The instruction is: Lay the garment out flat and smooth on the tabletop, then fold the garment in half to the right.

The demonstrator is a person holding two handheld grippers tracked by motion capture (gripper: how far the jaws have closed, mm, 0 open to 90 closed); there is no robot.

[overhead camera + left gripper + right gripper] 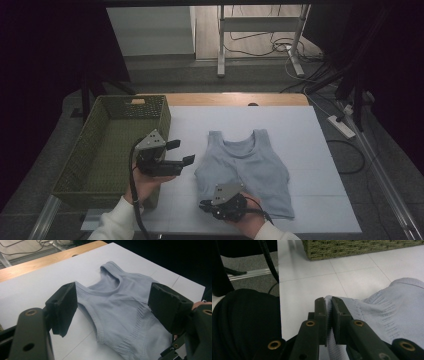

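Light grey top [248, 167] spread flat on a white table [310, 145], neck toward the far edge, hem toward the person, with a green woven basket [102, 145] just left of it on the table's left side. Right gripper [206, 205] low at the top's near left hem corner, jaws pinched tight on a fold of the fabric [328, 305], seen close in the right gripper view. Left gripper [181, 152] held above the table between basket and top, jaws wide apart and holding nothing, aimed at the top [120, 312].
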